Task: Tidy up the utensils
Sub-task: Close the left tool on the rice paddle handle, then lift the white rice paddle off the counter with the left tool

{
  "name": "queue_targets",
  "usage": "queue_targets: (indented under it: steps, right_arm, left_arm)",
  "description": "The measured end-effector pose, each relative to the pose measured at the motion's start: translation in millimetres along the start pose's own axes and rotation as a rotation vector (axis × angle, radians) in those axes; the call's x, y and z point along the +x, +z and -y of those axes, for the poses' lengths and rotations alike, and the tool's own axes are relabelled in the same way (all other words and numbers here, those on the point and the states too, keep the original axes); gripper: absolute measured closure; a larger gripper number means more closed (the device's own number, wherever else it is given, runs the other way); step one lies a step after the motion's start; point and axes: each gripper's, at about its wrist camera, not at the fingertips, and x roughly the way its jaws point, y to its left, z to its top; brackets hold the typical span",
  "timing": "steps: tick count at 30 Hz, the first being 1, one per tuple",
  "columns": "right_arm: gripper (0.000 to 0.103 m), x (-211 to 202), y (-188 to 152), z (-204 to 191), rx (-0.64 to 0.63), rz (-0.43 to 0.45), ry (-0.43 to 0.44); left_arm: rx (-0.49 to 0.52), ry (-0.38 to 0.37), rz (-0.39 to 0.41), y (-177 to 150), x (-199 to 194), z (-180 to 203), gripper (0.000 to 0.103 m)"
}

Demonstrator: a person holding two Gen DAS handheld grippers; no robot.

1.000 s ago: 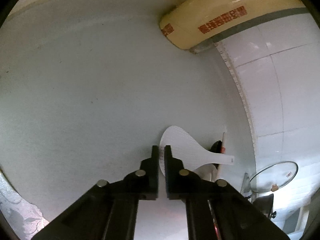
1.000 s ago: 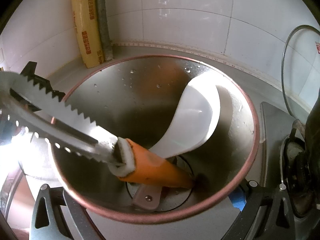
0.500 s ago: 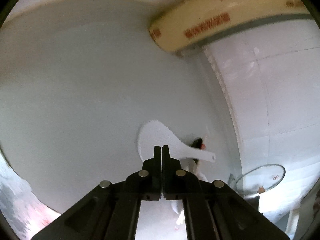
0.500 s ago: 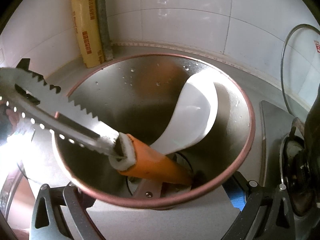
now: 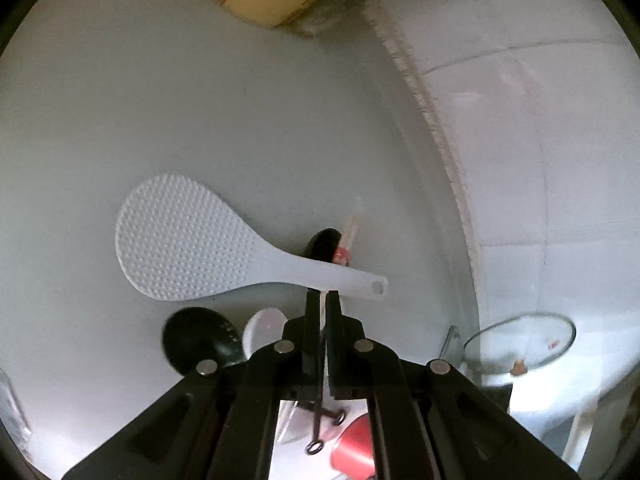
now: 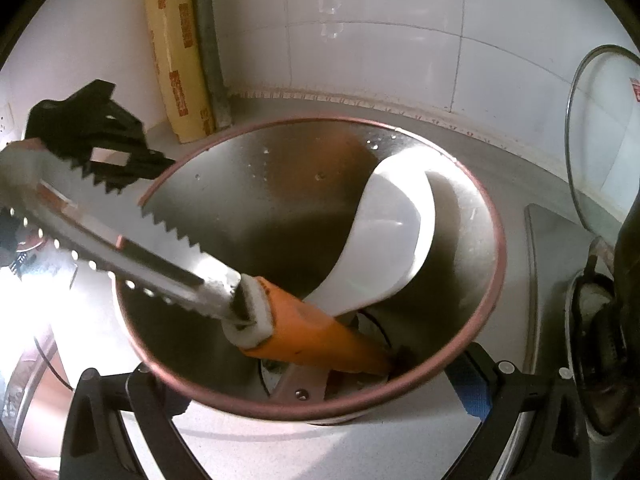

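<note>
Left wrist view, starting at the left: the white rice paddle [image 5: 188,248] hangs over the pale counter [image 5: 120,100], dimpled blade out to the left, handle running right. And there is the left gripper [image 5: 321,300], jaws pressed together and pinching that handle just short of its holed end. Below the blade lie a black slotted spoon [image 5: 200,340] and a white spoon [image 5: 262,328], both on the counter close to the fingers. Beyond the handle sits another dark spoon [image 5: 322,244], and far right a glass lid [image 5: 520,344] leans at the tiled wall [image 5: 540,140].

Over to the right wrist view: a serrated metal utensil [image 6: 160,248] slants in from the left, its orange handle down in the steel bowl [image 6: 280,200]. A white ladle [image 6: 396,248] leans inside, towards the right. The right gripper [image 6: 312,380] has its jaws spread wide, one finger on each side of the bowl, close against its wall. Whether they press on it, I can't tell.
</note>
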Motion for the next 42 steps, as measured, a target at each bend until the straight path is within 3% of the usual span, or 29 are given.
queue_targets:
  steps: [1,3,5,11,21,26,33,36,42]
  right_arm:
    - [0.0,0,0,1,0.002,0.003,0.002]
    - [0.0,0,1,2,0.004,0.007,0.005]
    - [0.0,1,2,3,0.007,0.007,0.008]
    - [0.0,2,3,5,0.008,0.006,0.021]
    - [0.0,7,8,7,0.004,-0.003,0.035]
    - [0.0,7,8,10,0.009,-0.004,0.037]
    - [0.0,8,6,9,0.012,-0.004,0.039]
    - [0.0,8,6,10,0.014,-0.003,0.04]
    - [0.0,10,5,13,0.021,-0.007,0.045]
  left_arm:
    - [-0.027,0.002,0.006,0,3,-2,0.095]
    - [-0.066,-0.001,0.029,-2,6,-4,0.076]
    - [-0.111,-0.016,0.042,-5,9,-7,0.069]
    - [-0.205,-0.054,0.055,-7,12,-13,0.068]
    - [-0.322,-0.027,0.1,-1,12,-27,0.068]
    - [-0.443,-0.047,0.141,8,6,-41,0.068]
    - [-0.535,-0.032,0.177,17,-1,-48,0.071]
    - [-0.564,-0.037,0.195,17,-4,-52,0.086]
    - [-0.561,-0.061,0.244,19,-15,-63,0.101]
